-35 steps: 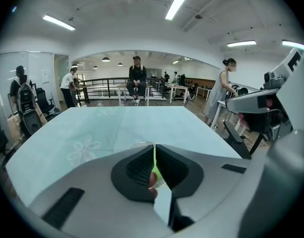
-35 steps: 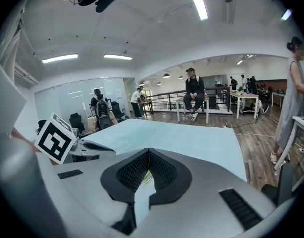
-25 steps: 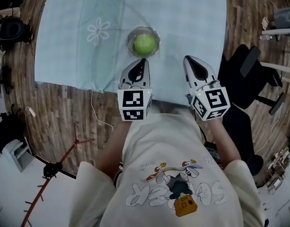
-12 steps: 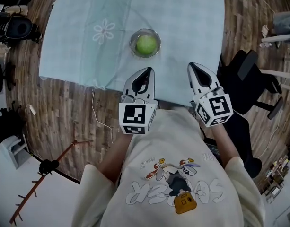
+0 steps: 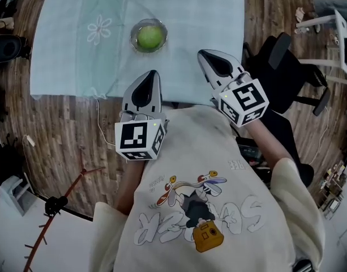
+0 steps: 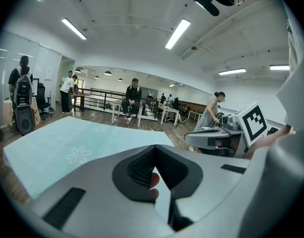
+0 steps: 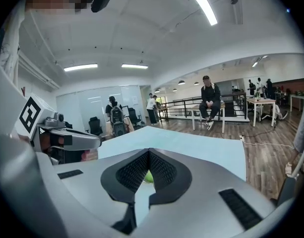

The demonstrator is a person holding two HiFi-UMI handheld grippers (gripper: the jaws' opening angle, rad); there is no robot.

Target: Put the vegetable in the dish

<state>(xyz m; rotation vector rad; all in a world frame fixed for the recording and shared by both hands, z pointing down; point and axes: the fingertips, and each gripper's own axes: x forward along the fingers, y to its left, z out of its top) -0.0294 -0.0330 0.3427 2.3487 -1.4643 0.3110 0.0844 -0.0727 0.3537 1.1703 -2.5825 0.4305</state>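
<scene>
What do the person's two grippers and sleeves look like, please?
Both the left gripper and right gripper have pale grey tapered shells with black textured pads, each carrying a white cube of black square markers. The sleeves are cream, short.

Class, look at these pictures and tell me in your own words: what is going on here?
A person holds a two-jaw gripper in each hand, in front of a pale blue cloth. A round green vegetable sits in a small glass dish on the cloth. The left gripper and right gripper are both shut and empty, held close to the person's body, apart from the dish. The job looks done.
</scene>
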